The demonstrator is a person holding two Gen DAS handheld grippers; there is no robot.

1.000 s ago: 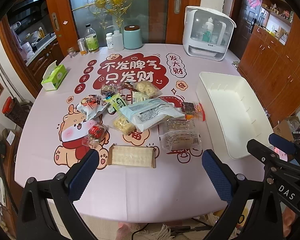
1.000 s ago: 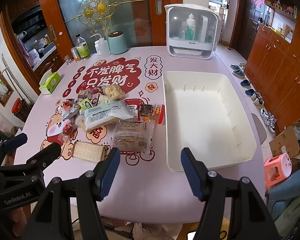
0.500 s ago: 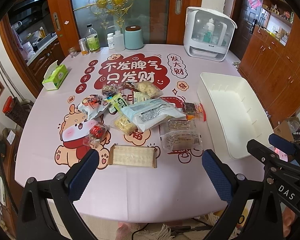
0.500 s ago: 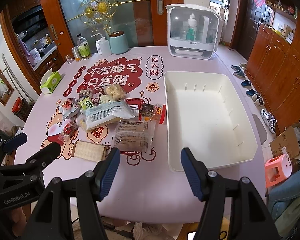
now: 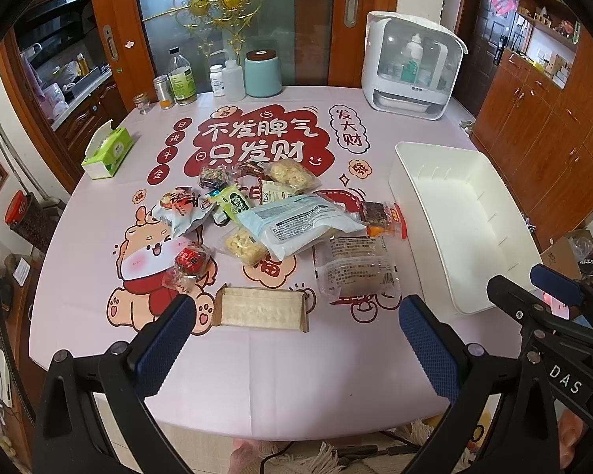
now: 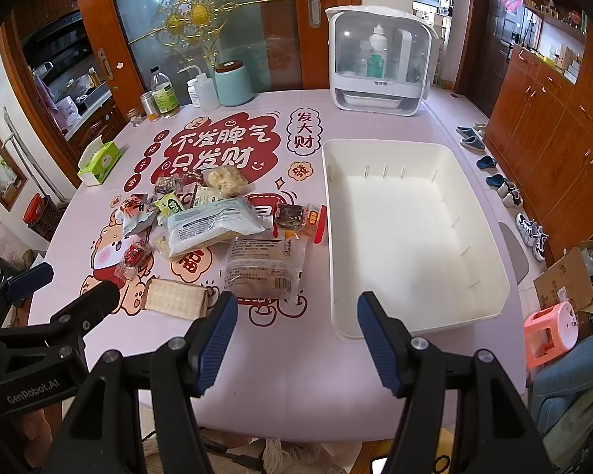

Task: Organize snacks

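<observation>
Worktop: round, pink printed cloth, carries everything. Nothing sorted yet, by the look of it.

Bin: white, open-topped, on the right side of the worktop. Inside bare; small ribs along its walls, no snack in it. Judged the destination for the snacks.

Snack pile: all packets lie loose on the cloth just left of the bin, overlapping in places. Largest to smallest:
- Pale blue pouch, middle of the pile, lying over its neighbours.
- Clear bread pack, nearest the bin on the near side.
- Flat wafer pack, nearest the worktop's front edge, apart from the heap.
- Puffed rice bag, far side of the pile.
- White-and-red bag, left side.
- Small dark bar with red wrapper, just beside the bin's wall.
- Small red sweet, left, on the cartoon print.
- Several smaller packets under and behind; too crowded to tell apart.

Left tool: jaws wide, nothing between them, held above the near edge in line with the wafer pack.
Right tool: jaws apart, empty, above the near edge between the bread pack and the bin's corner.

Progress: start of task. Every snack left to move; first pick not yet made.
</observation>
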